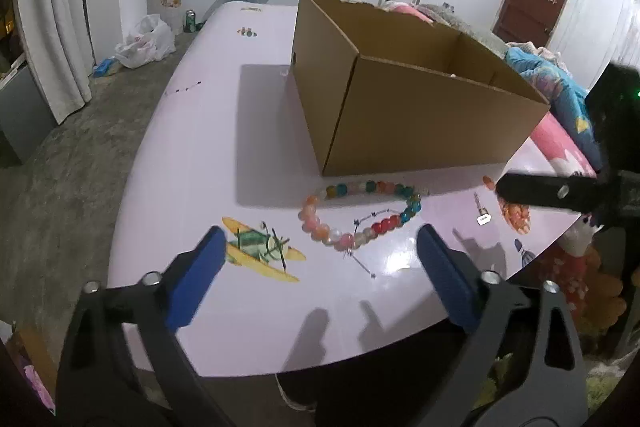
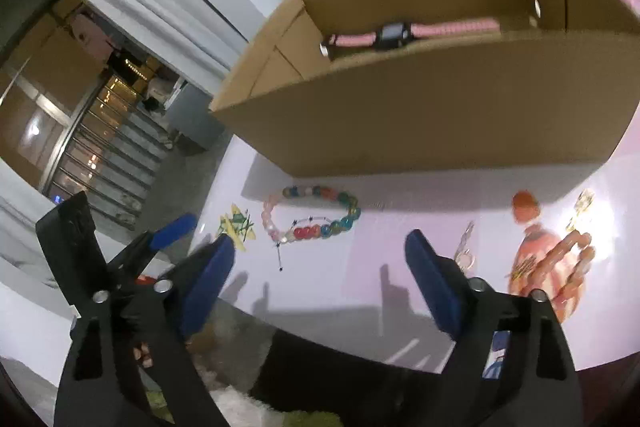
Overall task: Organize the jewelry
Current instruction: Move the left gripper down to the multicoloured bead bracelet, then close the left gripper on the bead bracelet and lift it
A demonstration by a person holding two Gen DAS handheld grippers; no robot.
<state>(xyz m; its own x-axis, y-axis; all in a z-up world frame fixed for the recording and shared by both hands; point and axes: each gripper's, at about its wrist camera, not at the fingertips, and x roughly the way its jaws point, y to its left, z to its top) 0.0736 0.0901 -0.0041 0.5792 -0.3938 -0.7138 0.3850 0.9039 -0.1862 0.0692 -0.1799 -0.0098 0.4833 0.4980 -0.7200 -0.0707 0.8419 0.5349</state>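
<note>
**Beaded bracelet on the table, both grippers released**

Lying flat on the pale pink table [image 1: 208, 131], near its front edge: a multicoloured beaded bracelet [image 1: 362, 213], just in front of the open cardboard box [image 1: 400, 115]. Inside the box, against the far wall: a pink-strapped watch [image 2: 400, 35]. Left gripper [image 1: 320, 259] spread wide above the front edge, gripping nothing. Right gripper [image 2: 320, 267] likewise spread and empty, near the same edge. Beside the bracelet, a thin chain [image 1: 360, 259].
</note>
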